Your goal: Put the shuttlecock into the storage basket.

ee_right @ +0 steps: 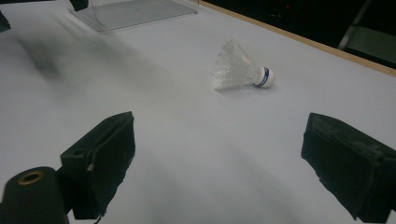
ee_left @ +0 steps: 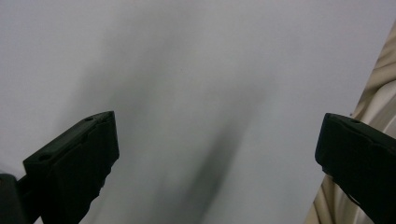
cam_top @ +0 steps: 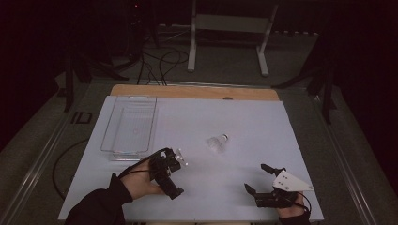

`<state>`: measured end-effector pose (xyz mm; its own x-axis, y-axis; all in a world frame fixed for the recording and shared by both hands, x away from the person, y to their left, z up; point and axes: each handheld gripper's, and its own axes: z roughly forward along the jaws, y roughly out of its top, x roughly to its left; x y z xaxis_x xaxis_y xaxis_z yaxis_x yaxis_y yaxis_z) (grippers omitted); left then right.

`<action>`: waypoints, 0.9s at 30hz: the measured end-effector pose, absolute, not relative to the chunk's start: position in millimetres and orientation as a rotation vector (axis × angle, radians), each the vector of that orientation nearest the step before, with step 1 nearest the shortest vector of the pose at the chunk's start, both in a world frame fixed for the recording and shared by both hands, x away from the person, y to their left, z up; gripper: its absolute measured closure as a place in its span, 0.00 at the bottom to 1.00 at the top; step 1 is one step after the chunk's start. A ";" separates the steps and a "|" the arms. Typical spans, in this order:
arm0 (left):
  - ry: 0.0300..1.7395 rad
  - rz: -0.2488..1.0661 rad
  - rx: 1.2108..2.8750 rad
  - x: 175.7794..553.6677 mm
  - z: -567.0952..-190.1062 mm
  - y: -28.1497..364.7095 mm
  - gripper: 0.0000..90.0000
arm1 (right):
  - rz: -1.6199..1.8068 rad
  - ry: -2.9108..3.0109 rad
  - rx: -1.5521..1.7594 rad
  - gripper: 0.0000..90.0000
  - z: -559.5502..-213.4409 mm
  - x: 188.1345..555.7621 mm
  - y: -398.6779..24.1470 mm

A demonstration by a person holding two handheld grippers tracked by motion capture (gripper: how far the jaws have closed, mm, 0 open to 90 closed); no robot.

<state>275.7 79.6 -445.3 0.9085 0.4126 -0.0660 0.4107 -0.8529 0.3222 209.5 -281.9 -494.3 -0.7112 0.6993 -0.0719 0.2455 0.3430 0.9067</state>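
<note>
A white feathered shuttlecock [cam_top: 218,141] with a blue-banded cork lies on its side mid-table, also ahead of the right gripper's jaws [ee_right: 238,70]. A second white feathered object, seemingly another shuttlecock [cam_top: 181,158], lies just right of my left gripper [cam_top: 168,172]; its ribbed cream edge [ee_left: 380,88] runs along the right border of the left gripper view. The left gripper [ee_left: 218,119] points down at the mat, open and holding nothing. My right gripper [cam_top: 257,178] rests near the front right edge, open and empty [ee_right: 219,119], well short of the shuttlecock.
A clear plastic tray [cam_top: 112,123] stands at the back left of the white mat, also far off in the right gripper view [ee_right: 135,11]. A wooden table edge [cam_top: 195,91] runs along the back. Cables and a metal stand are on the floor beyond.
</note>
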 end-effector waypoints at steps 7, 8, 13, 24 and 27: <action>0.599 0.007 2.752 282.2 -443.4 72.2 0.00 | 1.340 2.163 0.830 0.11 -494.4 209.2 -281.3; 0.602 0.010 2.750 283.8 -442.5 71.4 0.00 | 1.339 2.162 0.831 0.11 -494.5 209.3 -281.3; 0.618 -0.002 2.748 290.4 -441.6 68.0 0.00 | 1.339 2.165 0.830 0.11 -494.5 209.1 -281.2; 0.640 0.010 2.745 300.3 -439.2 56.8 0.02 | 1.338 2.167 0.827 0.11 -494.6 209.2 -280.8; 0.649 0.019 2.740 303.1 -438.3 53.5 0.02 | 1.337 2.167 0.827 0.11 -494.6 209.2 -280.7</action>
<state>303.1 53.5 -438.3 0.8964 0.4390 -0.0608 0.4346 -0.8440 0.3142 209.2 -280.7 -494.6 -0.7133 0.6973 -0.0704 0.2500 0.3469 0.9040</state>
